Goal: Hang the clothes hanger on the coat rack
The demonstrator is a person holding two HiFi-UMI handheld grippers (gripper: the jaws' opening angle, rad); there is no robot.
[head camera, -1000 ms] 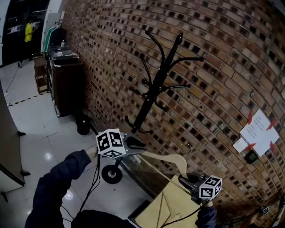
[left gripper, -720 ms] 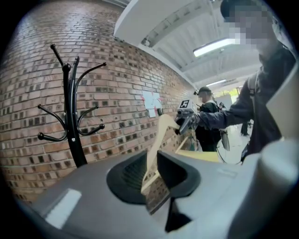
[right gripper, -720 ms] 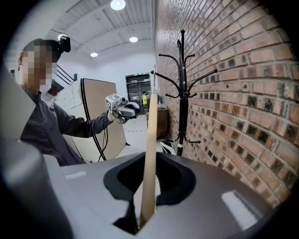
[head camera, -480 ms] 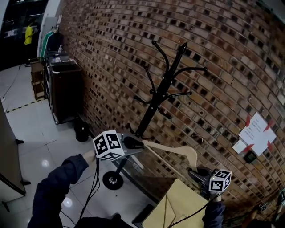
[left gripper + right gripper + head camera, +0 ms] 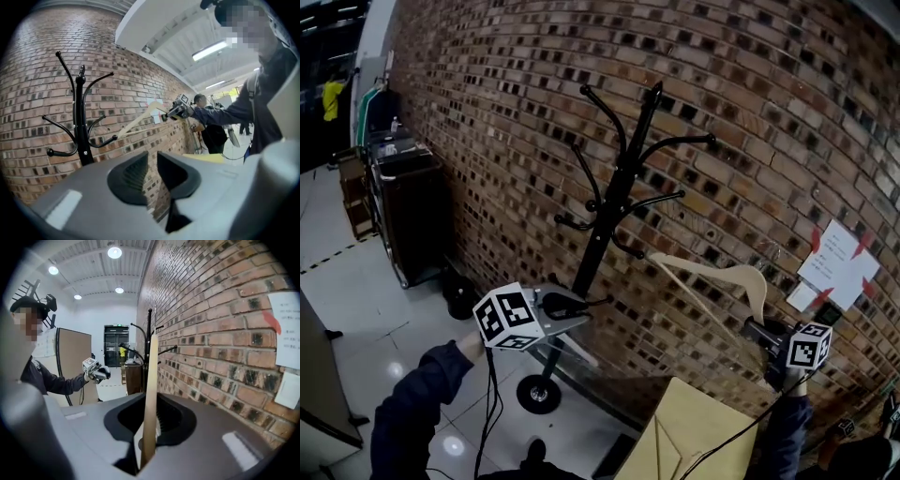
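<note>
A black coat rack point(image 5: 619, 192) stands against the brick wall, also seen in the left gripper view as the coat rack point(image 5: 82, 122). My right gripper point(image 5: 757, 328) is shut on one end of a pale wooden hanger point(image 5: 712, 274), raised level with the rack's lower arms and to their right. In the right gripper view the hanger point(image 5: 151, 380) rises from between the pads of the right gripper point(image 5: 149, 425), in line with the rack's pole point(image 5: 149, 322). My left gripper point(image 5: 598, 302) hovers left of the pole; its jaws are closing, narrowly apart, with nothing in the left gripper point(image 5: 152, 161).
A dark cabinet point(image 5: 408, 202) stands along the wall at the left, with a black bin point(image 5: 459, 281) beside it. A tan board point(image 5: 694, 436) lies low between my arms. Papers point(image 5: 839, 267) are pinned to the wall at the right. The rack's round base point(image 5: 539, 394) sits on the glossy floor.
My right gripper has risen with the hanger, carrying it up beside the rack's arms. The hanger's far end, earlier at my left gripper, is now apart from it. My left gripper shifted slightly.
</note>
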